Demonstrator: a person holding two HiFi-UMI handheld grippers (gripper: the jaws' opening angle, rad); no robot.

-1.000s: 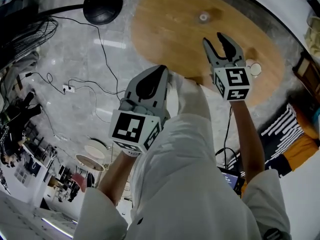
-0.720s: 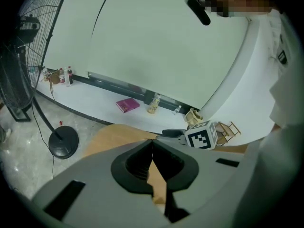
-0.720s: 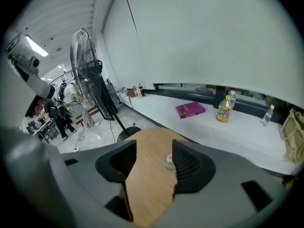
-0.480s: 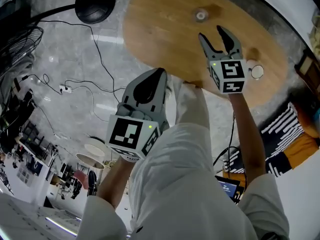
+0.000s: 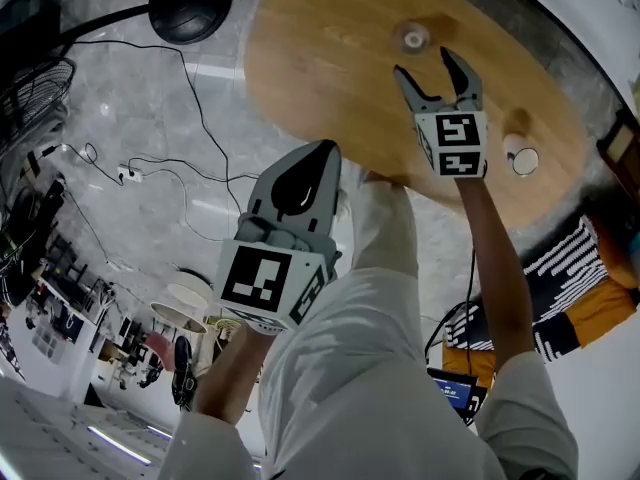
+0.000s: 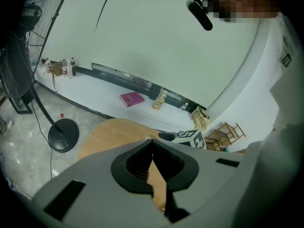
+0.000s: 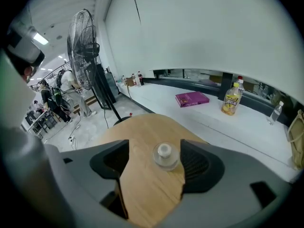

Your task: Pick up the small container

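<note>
Just opened and empty, right gripper (image 5: 427, 63) faces the small container (image 5: 413, 38); closed left gripper (image 5: 324, 151) blocks its view.

There's your small container (image 5: 414, 38), top of the head view just right of centre, standing upright on the wooden table (image 5: 320, 68). It's a squat, round, clear little pot with a pale knob-like cap on top. In the right gripper view, that small container (image 7: 165, 156) sits just below centre, on bare wood.
</note>
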